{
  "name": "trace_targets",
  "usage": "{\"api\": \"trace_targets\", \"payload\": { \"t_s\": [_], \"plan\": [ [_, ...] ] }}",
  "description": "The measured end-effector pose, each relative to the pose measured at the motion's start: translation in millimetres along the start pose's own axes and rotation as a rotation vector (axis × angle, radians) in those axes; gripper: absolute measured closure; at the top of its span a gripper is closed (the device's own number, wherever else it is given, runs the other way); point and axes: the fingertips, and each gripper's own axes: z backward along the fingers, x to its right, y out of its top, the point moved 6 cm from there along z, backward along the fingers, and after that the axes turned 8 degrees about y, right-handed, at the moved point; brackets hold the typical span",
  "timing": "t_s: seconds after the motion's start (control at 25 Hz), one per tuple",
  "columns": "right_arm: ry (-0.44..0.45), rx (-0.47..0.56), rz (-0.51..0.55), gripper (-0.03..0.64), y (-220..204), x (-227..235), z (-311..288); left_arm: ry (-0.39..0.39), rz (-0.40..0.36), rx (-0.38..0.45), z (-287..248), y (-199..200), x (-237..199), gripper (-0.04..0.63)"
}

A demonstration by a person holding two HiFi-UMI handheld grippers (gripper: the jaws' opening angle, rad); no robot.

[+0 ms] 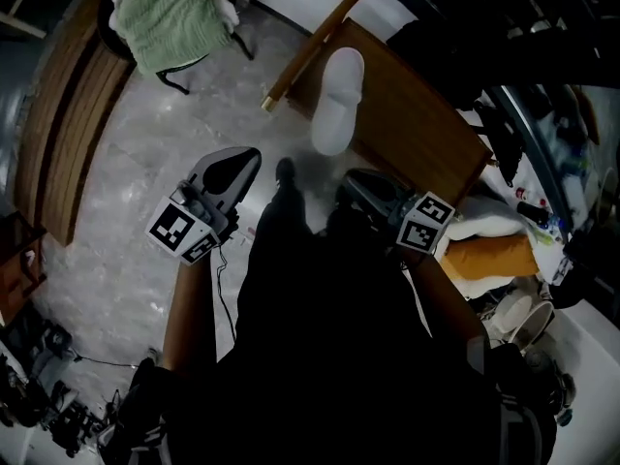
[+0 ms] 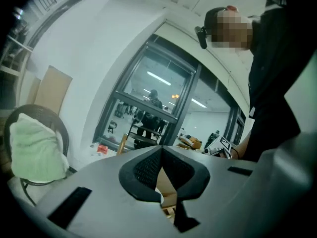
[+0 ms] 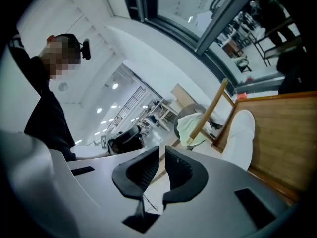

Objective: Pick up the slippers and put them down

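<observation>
One white slipper [image 1: 337,100] lies on a brown wooden tabletop [image 1: 426,129], near its left edge; the right gripper view shows this slipper [image 3: 243,135] ahead and to the right. My left gripper [image 1: 250,158] hangs over the pale floor, left of the table and short of the slipper. Its dark pads meet and hold nothing [image 2: 161,151]. My right gripper [image 1: 355,178] is over the table's near edge, just below the slipper. Its jaws [image 3: 162,155] are shut with only a thin slit between them, and nothing is in it. No second slipper is in view.
A wooden bar [image 1: 315,45] slants along the table's far-left edge. A chair draped with a green towel [image 1: 170,17] stands at the far left. Wooden boards [image 1: 68,114] line the left side. Cushions and clutter [image 1: 494,250] crowd the right side, beyond the table.
</observation>
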Motion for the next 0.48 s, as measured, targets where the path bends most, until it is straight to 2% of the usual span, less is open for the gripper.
{"api": "trace_targets", "payload": {
  "t_s": [0.2,0.32,0.44,0.48],
  "plan": [
    [-0.028,0.072,-0.172,0.574,-13,26,2,-0.14,0.026,-0.109,-46,-18,-7,0.584],
    [-0.052,0.149,-0.302,0.572,-31,39,6,-0.167,0.017,-0.168,-65,-32,-15,0.584],
    [-0.07,0.199,-0.424,0.559,-57,52,8,-0.179,-0.045,-0.26,-77,-57,-18,0.584],
    [-0.073,0.209,-0.459,0.513,-65,61,8,-0.182,-0.072,-0.291,-81,-68,-16,0.584]
  ]
}}
